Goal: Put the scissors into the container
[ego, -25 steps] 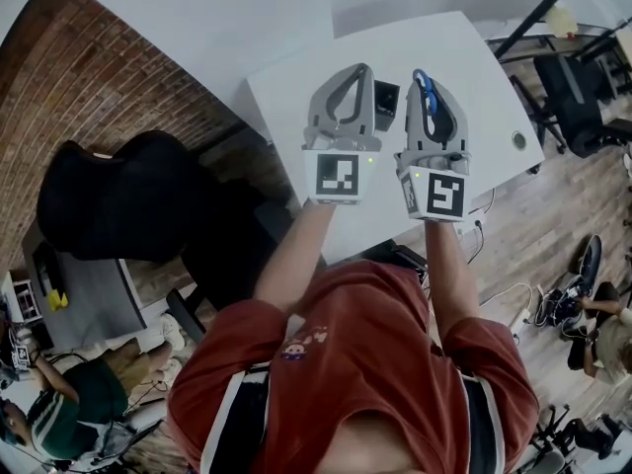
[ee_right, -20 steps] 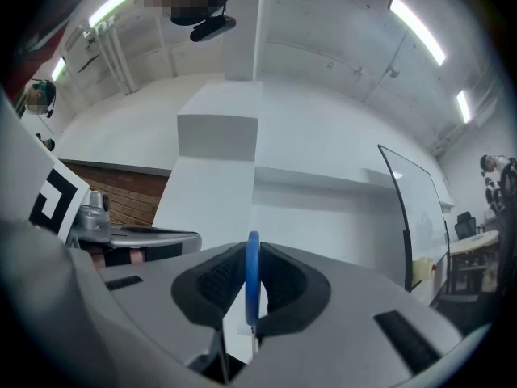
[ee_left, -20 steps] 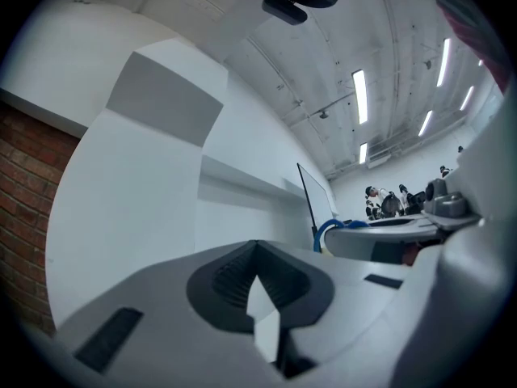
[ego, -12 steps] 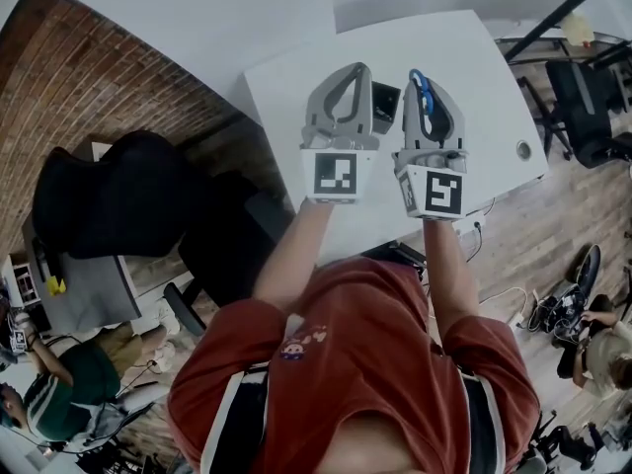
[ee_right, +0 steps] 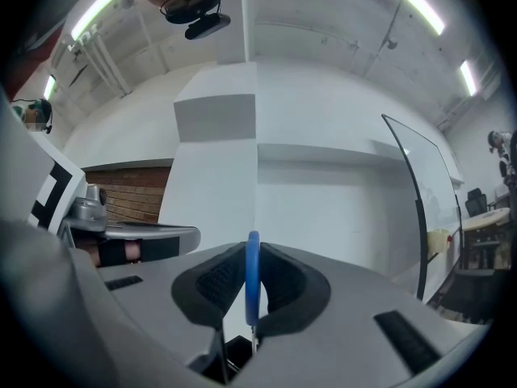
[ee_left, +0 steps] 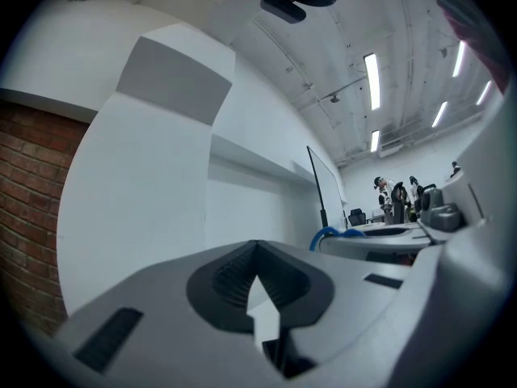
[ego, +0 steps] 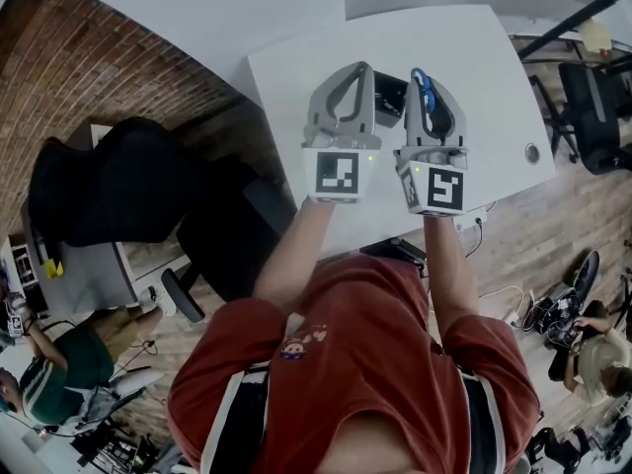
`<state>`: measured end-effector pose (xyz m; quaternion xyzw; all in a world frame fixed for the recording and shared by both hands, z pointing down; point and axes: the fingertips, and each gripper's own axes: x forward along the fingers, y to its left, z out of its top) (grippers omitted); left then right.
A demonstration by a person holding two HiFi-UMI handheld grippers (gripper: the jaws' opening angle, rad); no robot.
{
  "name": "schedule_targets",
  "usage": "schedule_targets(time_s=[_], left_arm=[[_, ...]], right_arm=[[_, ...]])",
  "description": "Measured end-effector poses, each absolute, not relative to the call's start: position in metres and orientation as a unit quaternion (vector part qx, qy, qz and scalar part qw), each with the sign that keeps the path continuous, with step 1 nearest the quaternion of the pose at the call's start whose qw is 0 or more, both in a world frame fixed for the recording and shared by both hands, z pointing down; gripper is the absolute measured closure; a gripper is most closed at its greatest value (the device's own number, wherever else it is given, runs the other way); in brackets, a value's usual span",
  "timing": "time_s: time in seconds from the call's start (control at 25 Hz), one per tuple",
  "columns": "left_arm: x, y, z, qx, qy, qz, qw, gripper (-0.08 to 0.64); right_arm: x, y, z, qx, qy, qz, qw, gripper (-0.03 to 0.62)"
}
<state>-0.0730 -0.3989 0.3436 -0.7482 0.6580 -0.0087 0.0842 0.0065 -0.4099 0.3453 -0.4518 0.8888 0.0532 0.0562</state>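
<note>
Both grippers are held side by side over the white table (ego: 474, 57). My right gripper (ego: 423, 75) is shut on the scissors (ego: 426, 93), whose blue handle (ee_right: 252, 281) stands upright between the pads. The blue handle (ee_left: 327, 234) also shows at the right in the left gripper view. My left gripper (ego: 357, 69) is shut, its pads meeting at the tip (ee_left: 257, 246) with nothing between them. The black container (ego: 392, 92) stands on the table between the two grippers, partly hidden by them.
The table's near edge (ego: 365, 240) runs just under my hands. A black office chair (ego: 109, 191) stands to the left by a brick wall (ego: 89, 57). More chairs (ego: 592, 117) stand at the right, and people sit at the lower left (ego: 49, 383) and lower right (ego: 597, 349).
Both grippers have sunk a little toward the table. The container now lies closer in between them. The scissors stay in the right gripper.
</note>
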Motion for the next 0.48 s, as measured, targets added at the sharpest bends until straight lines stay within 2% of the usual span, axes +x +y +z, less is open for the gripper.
schedule_targets(time_s=[0.48], left_arm=[[-0.084,-0.413,0.371,-0.738,0.672,-0.015,0.056,0.549]], right_arm=[[-0.002,-0.432,0.381,-0.442,0.896,0.023,0.037,0.538]])
